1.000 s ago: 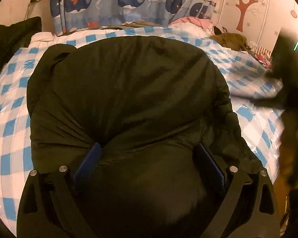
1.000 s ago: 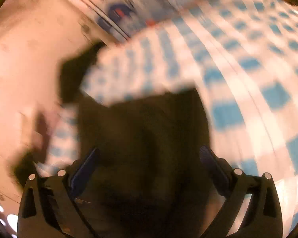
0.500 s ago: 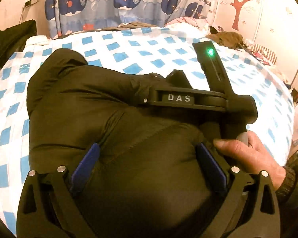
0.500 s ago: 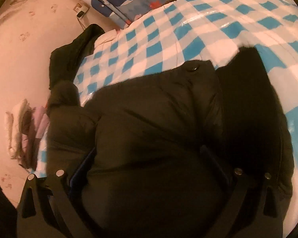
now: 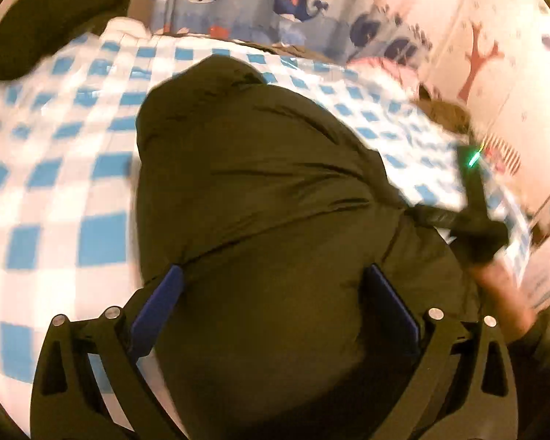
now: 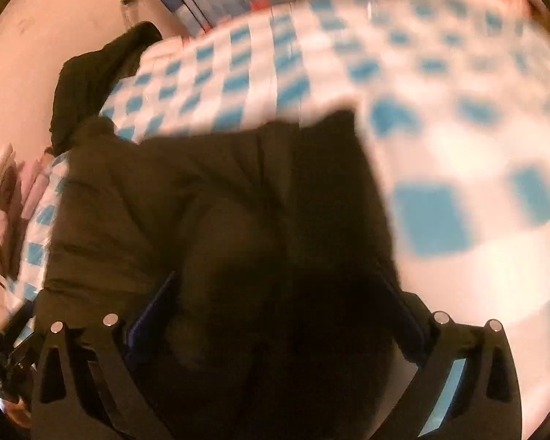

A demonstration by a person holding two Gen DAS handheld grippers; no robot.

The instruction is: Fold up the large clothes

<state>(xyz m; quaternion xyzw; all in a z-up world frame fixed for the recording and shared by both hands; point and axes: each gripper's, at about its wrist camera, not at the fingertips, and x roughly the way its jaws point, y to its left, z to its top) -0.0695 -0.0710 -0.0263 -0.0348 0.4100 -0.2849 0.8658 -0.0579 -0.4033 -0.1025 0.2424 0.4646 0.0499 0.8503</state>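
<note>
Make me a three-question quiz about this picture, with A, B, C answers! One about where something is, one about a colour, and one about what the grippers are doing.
1. Where does the coat lie?
A. on the bed
B. on the floor
C. on a chair

2. What colour are the bed's checks?
A. red and white
B. blue and white
C. green and yellow

3. How is the left gripper?
A. shut tight
B. out of view
C. open over the coat

Answers: 1 A, the checked cover shows around the coat. 2 B, blue squares on white. 3 C, its fingers stand wide apart with coat fabric between.
</note>
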